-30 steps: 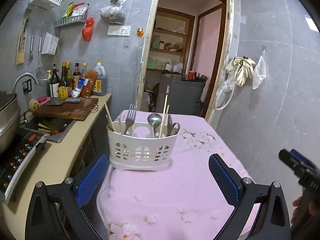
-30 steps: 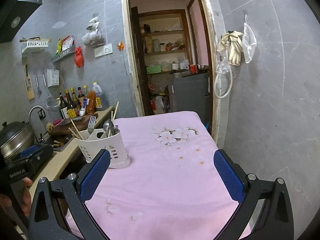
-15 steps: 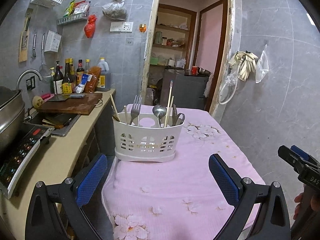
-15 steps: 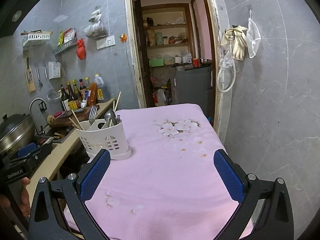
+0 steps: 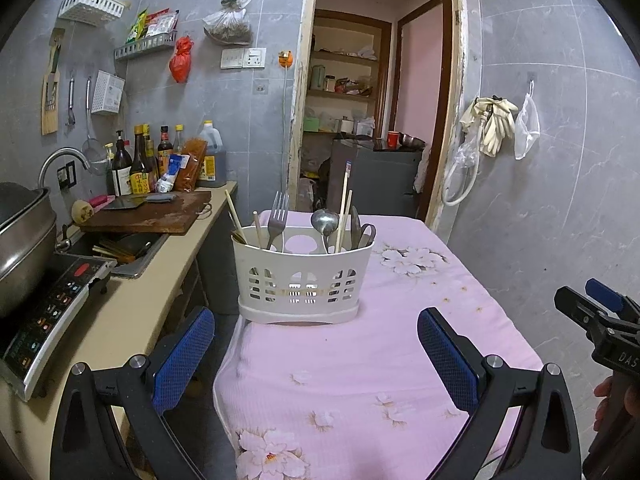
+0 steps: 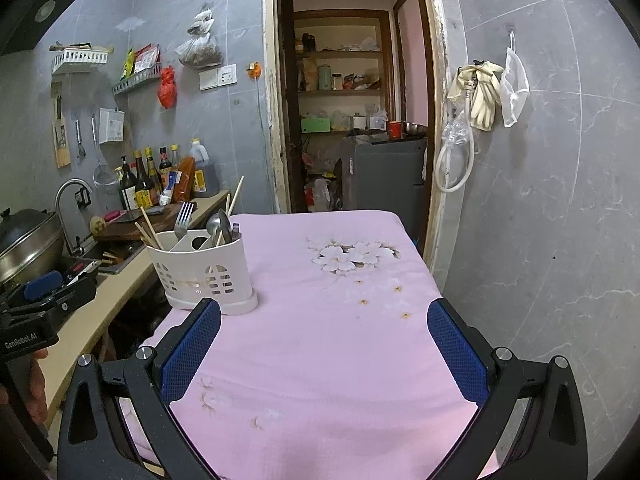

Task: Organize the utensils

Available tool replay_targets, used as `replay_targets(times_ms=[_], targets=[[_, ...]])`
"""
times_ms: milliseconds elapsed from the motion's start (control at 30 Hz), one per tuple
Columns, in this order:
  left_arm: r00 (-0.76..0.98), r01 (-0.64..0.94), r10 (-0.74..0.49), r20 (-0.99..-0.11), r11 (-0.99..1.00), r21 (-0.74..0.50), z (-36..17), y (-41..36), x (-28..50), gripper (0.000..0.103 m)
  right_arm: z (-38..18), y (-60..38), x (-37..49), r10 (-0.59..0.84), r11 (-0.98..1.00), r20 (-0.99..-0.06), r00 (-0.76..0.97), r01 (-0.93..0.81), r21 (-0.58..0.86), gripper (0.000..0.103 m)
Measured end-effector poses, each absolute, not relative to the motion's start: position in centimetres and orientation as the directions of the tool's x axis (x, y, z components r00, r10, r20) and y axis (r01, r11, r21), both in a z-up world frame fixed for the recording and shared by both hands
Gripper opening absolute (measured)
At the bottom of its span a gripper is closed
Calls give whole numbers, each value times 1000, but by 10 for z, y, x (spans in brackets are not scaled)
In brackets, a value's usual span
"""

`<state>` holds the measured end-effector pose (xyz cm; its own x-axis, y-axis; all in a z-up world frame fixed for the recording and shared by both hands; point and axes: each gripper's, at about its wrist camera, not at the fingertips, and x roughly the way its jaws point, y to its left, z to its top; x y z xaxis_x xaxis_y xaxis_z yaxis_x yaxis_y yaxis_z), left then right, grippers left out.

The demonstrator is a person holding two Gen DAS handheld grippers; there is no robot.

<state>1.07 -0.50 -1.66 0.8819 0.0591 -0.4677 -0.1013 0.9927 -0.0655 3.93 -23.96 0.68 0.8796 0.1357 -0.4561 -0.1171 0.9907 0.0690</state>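
Note:
A white slotted utensil caddy (image 5: 302, 280) stands on the pink flowered tablecloth (image 5: 360, 360) near the table's left edge. It holds a fork (image 5: 277, 216), a spoon (image 5: 325, 222), several chopsticks (image 5: 343, 210) and dark utensils at the right. It also shows in the right wrist view (image 6: 204, 272). My left gripper (image 5: 316, 356) is open and empty, in front of the caddy. My right gripper (image 6: 324, 352) is open and empty over the cloth, to the right of the caddy.
A counter (image 5: 132, 304) runs along the left with an induction cooker (image 5: 44, 312), a steel pot (image 5: 20, 240), a sink (image 5: 124, 244), a wooden cutting board (image 5: 152, 214) and bottles (image 5: 140, 164). A doorway (image 5: 372, 120) is behind the table. A grey wall (image 6: 540, 220) is at right.
Both grippers have drawn back and risen from the caddy, so more of the cloth shows in front of them. Both stay open and empty.

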Motion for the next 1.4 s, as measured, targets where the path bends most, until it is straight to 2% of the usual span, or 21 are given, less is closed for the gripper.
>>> replay_targets(times_ms=[1400], targets=[[882, -96, 57, -468, 994, -60, -19, -8, 11, 102, 5, -239, 40, 137, 991, -459, 878, -121, 65, 102]])
